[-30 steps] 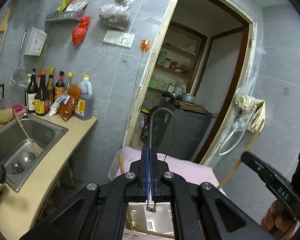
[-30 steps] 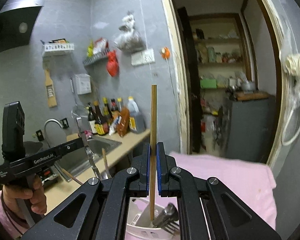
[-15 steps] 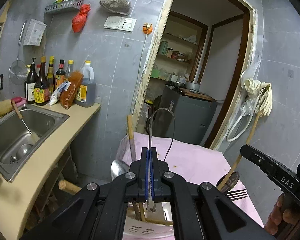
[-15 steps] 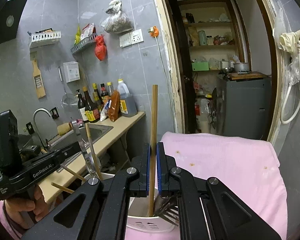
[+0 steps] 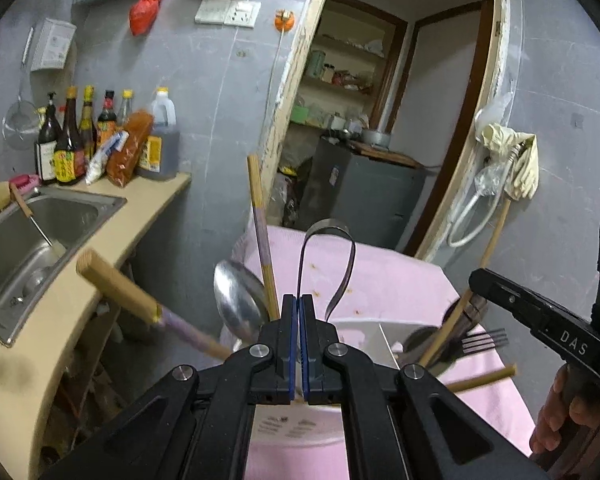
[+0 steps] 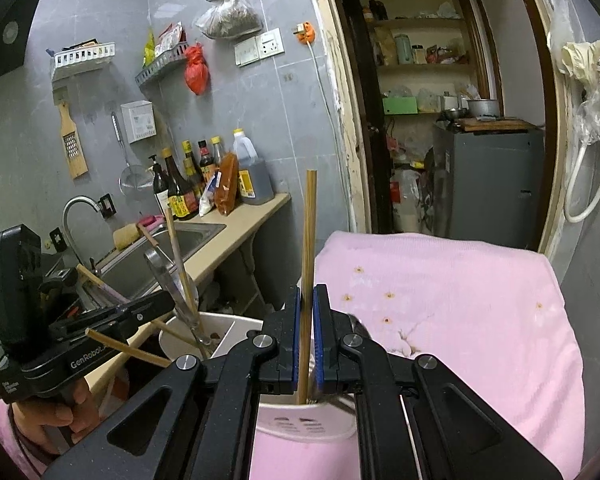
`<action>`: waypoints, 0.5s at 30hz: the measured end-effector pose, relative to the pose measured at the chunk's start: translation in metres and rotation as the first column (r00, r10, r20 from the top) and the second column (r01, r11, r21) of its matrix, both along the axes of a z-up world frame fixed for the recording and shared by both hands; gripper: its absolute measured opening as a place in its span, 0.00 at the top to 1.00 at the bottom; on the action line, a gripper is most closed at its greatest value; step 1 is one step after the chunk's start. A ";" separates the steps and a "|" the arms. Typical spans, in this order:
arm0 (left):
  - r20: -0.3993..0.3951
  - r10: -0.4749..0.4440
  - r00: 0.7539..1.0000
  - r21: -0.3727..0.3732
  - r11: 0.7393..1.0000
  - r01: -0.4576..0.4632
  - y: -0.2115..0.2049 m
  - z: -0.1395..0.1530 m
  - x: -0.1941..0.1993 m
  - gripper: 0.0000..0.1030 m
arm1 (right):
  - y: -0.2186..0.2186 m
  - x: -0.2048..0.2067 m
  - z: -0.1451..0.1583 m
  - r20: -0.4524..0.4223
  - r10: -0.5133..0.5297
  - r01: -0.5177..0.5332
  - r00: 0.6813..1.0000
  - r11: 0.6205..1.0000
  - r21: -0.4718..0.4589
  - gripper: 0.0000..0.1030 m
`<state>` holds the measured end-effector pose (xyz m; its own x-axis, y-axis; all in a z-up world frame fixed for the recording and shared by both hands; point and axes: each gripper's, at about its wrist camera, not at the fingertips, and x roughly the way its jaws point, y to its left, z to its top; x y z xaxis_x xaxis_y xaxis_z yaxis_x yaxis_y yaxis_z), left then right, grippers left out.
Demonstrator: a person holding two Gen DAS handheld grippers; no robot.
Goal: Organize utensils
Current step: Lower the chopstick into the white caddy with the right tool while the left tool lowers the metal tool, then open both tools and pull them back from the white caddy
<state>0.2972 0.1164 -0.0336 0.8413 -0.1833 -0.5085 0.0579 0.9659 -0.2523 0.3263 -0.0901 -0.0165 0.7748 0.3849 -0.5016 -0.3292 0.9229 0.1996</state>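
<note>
Right wrist: straight wooden chopstick point(image 6: 310, 240), gripper point(image 6: 307, 344)-clamped.

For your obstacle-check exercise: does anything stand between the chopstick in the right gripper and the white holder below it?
Nothing visible blocks it. The right gripper is shut on the chopstick, whose lower end already dips inside the white holder, beside a fork standing there.

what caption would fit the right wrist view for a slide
Right tool shut on an upright wooden chopstick over a white utensil holder on a pink cloth.
</note>
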 end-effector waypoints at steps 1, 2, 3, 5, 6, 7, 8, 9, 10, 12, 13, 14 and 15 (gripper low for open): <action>-0.009 -0.005 1.000 -0.005 1.000 0.005 0.001 -0.001 0.000 0.98 | 0.000 -0.001 0.001 -0.003 -0.004 0.005 1.000 1.000 0.003 0.93; -0.019 -0.009 1.000 -0.012 1.000 0.009 0.002 -0.001 -0.001 0.98 | -0.001 -0.003 0.002 -0.006 -0.009 0.009 1.000 1.000 0.007 0.92; -0.031 -0.018 0.999 -0.022 1.000 0.017 0.003 -0.001 -0.002 0.98 | -0.002 -0.005 0.003 -0.005 -0.013 0.013 1.000 1.000 0.010 0.90; -0.045 -0.025 0.999 -0.029 0.999 0.023 0.003 -0.001 -0.004 0.98 | -0.004 -0.010 0.007 0.004 -0.024 0.024 1.000 0.999 0.021 0.83; -0.052 -0.029 0.998 -0.030 0.999 0.027 0.004 0.000 -0.005 0.98 | -0.006 -0.013 0.009 0.007 -0.027 0.027 1.000 0.999 0.029 0.82; -0.055 -0.028 0.998 -0.028 0.999 0.027 0.004 0.001 -0.006 0.97 | -0.007 -0.016 0.011 0.011 -0.031 0.031 0.999 0.999 0.036 0.81; -0.060 -0.027 0.998 -0.026 0.999 0.025 0.004 0.002 -0.007 0.96 | -0.009 -0.019 0.013 0.016 -0.034 0.033 0.999 0.999 0.038 0.81; -0.065 -0.019 0.998 -0.022 1.000 0.018 0.003 0.003 -0.008 0.95 | -0.010 -0.023 0.015 0.022 -0.037 0.037 0.999 0.999 0.038 0.81; -0.060 -0.012 0.998 -0.022 1.000 0.011 0.003 0.004 -0.010 0.94 | -0.012 -0.026 0.017 0.024 -0.039 0.038 0.999 0.999 0.039 0.81; -0.047 -0.006 0.999 -0.027 1.000 0.005 0.003 0.008 -0.015 0.88 | -0.017 -0.032 0.021 0.025 -0.038 0.037 0.999 0.999 0.040 0.81; -0.041 0.003 0.999 -0.029 1.000 -0.004 0.003 0.009 -0.017 0.80 | -0.020 -0.036 0.023 0.027 -0.037 0.036 0.999 0.999 0.039 0.81; -0.035 0.011 0.999 -0.031 0.999 -0.012 0.003 0.011 -0.019 0.74 | -0.023 -0.040 0.024 0.029 -0.038 0.037 0.999 0.999 0.039 0.78; -0.026 0.023 0.999 -0.040 0.999 -0.024 0.002 0.014 -0.022 0.73 | -0.025 -0.042 0.026 0.030 -0.038 0.037 0.999 0.999 0.040 0.76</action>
